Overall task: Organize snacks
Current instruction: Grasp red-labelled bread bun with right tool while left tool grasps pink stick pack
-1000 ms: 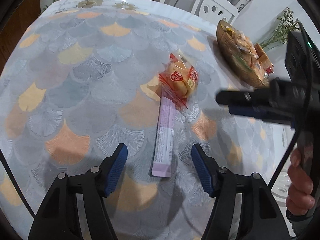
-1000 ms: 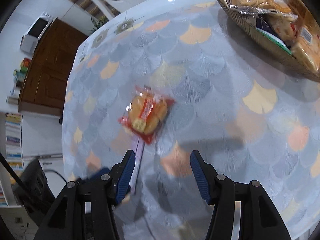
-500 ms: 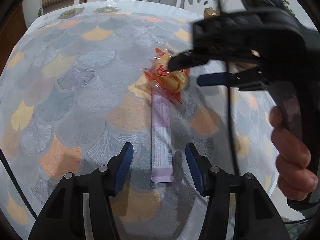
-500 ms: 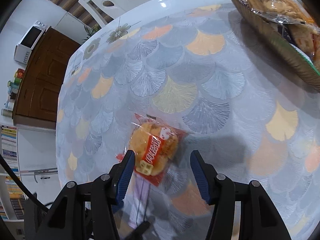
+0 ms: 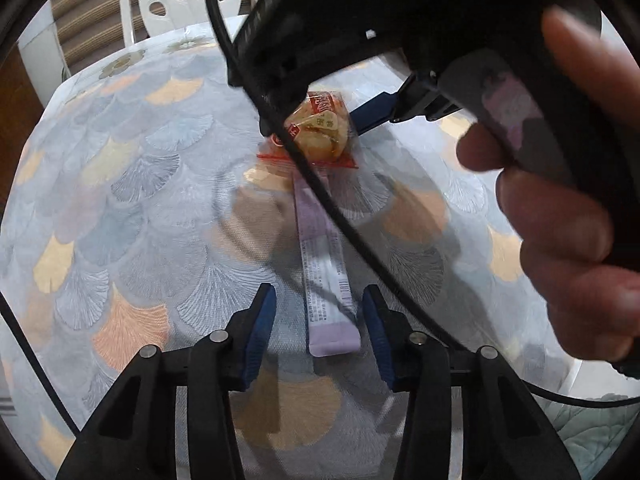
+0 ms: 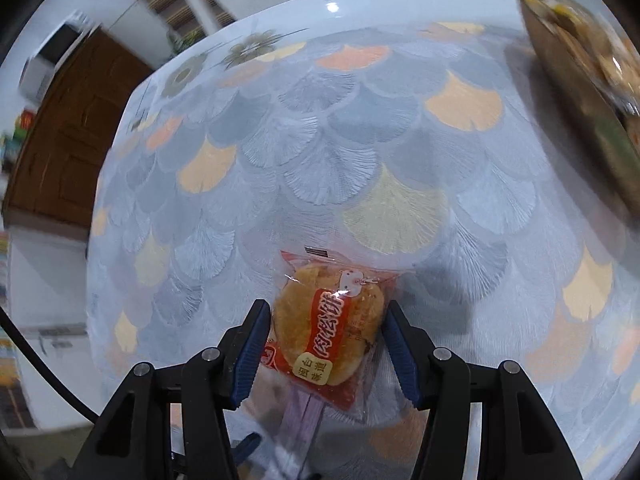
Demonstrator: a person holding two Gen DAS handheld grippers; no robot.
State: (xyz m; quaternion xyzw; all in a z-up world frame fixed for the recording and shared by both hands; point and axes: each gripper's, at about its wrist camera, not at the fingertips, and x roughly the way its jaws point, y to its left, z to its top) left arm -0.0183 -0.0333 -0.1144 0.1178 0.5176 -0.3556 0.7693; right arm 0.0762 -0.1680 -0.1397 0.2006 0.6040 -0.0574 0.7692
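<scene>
A long purple stick packet [image 5: 326,272] lies flat on the scale-patterned tablecloth [image 5: 132,208]. Its near end sits between the fingers of my left gripper [image 5: 318,312], whose jaws are closing with a gap still showing on both sides. At the packet's far end a round pastry in a clear and red wrapper [image 6: 328,328] rests on top of it. My right gripper [image 6: 326,320] straddles that pastry, open, with its pads close beside the wrapper. One of its blue fingers [image 5: 372,114] appears in the left wrist view, beside the pastry [image 5: 320,128].
A brown basket [image 6: 600,140] with several wrapped snacks stands at the table's far right. White chairs [image 5: 180,0] line the far edge and a wooden cabinet [image 6: 60,140] stands beyond the left side. A person's hand [image 5: 580,220] on the right gripper fills the right of the left wrist view.
The right gripper came across and down until the pastry lies between its fingers. The left jaws narrowed around the purple packet's end, and the left view rolled.
</scene>
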